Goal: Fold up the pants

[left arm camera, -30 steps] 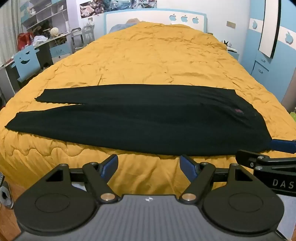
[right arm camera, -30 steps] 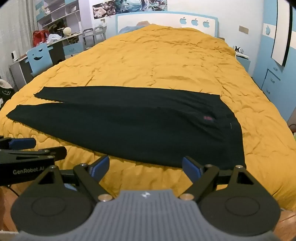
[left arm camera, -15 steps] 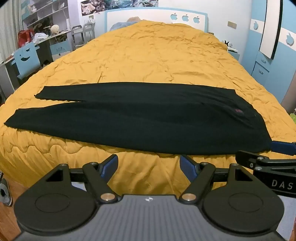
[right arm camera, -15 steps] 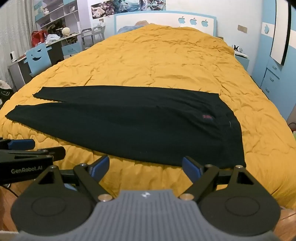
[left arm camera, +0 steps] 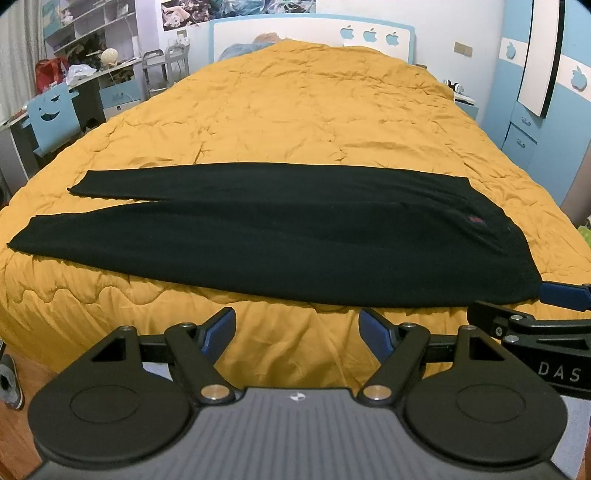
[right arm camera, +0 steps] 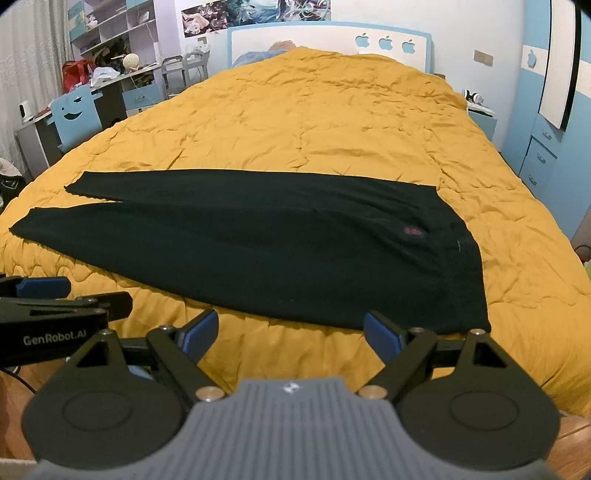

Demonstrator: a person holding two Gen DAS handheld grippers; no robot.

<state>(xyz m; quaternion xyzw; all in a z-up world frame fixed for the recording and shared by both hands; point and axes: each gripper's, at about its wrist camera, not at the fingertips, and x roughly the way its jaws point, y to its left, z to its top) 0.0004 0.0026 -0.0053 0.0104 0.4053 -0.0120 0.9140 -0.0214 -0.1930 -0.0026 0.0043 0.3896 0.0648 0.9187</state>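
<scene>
Black pants (left arm camera: 280,236) lie flat across the near part of a bed with a yellow quilt (left arm camera: 295,110), legs to the left, waistband to the right. They also show in the right wrist view (right arm camera: 266,243), with a small red mark near the waist. My left gripper (left arm camera: 297,328) is open and empty, over the bed's near edge, short of the pants' middle. My right gripper (right arm camera: 290,332) is open and empty, just short of the waist end; its blue finger also shows in the left wrist view (left arm camera: 563,293).
A white and blue headboard (left arm camera: 314,33) stands at the far end. A desk with a blue chair (left arm camera: 51,114) and shelves is at the left. Blue drawers (left arm camera: 524,136) are at the right. Wooden floor (left arm camera: 14,417) lies below the bed's near edge.
Both views have shifted slightly; the pants sit a little lower and nearer in the frames. Both grippers stay open and the pants have not moved.
</scene>
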